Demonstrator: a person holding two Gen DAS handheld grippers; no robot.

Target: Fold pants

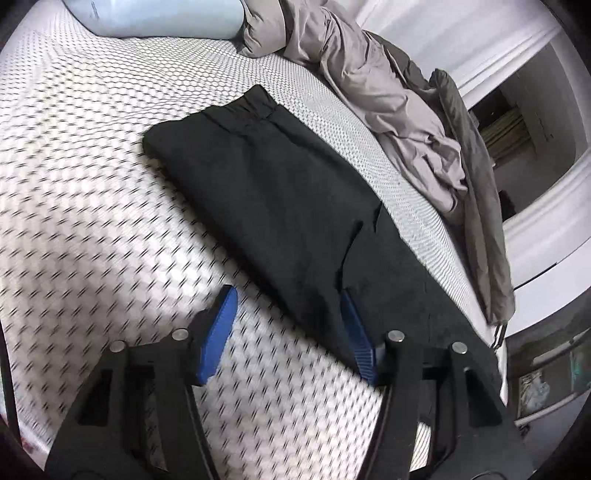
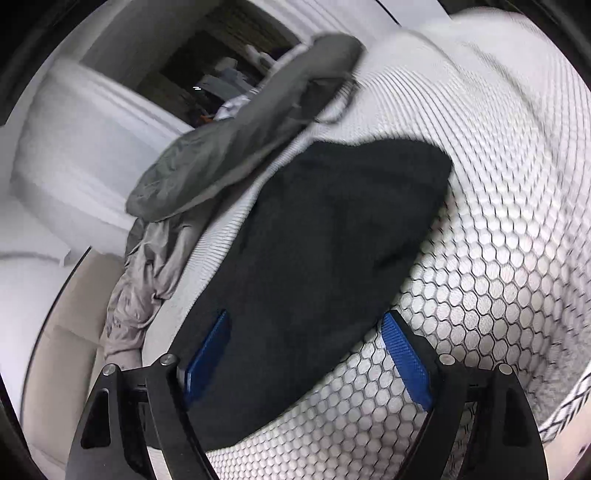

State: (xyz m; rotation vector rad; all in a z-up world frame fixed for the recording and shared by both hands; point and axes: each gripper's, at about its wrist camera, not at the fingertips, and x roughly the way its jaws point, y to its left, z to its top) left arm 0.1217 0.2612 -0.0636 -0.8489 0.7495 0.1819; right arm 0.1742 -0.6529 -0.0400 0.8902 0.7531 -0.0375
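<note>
Left gripper (image 1: 286, 325) fingers (image 1: 218, 328) apart, blue pads both visible, nothing pinched. The right pad sits at the near edge of the black pants (image 1: 273, 192), and its tip is partly covered by the fabric, so contact there is unclear. The left pad is over bare bed.

Right gripper (image 2: 306, 354) fingers (image 2: 406, 362) also apart. The pants (image 2: 325, 236) lie between the pads in this view, but the pads are not pressing on them. The left pad is half sunk into the dark cloth edge, the right pad is over the mesh.

The pants lie flat on the bed (image 1: 92, 177), which has a white cover with a honeycomb pattern. They look folded lengthwise, waistband at the far end in the left view. The near end runs under the gripper body and is cut off. Black on black, so seams and layer count are hard to make out.

Beyond the pants, along the bed's far right edge, is a crumpled grey-beige sheet (image 1: 369, 74) with a darker grey duvet (image 1: 476, 177) next to it. A pale blue pillow (image 1: 155, 14) is cropped at the top left.

Right view is motion-blurred, the mattress pattern smears at the far end. Dark opening past the bed, contents unreadable. Fisheye rim clips all corners.
</note>
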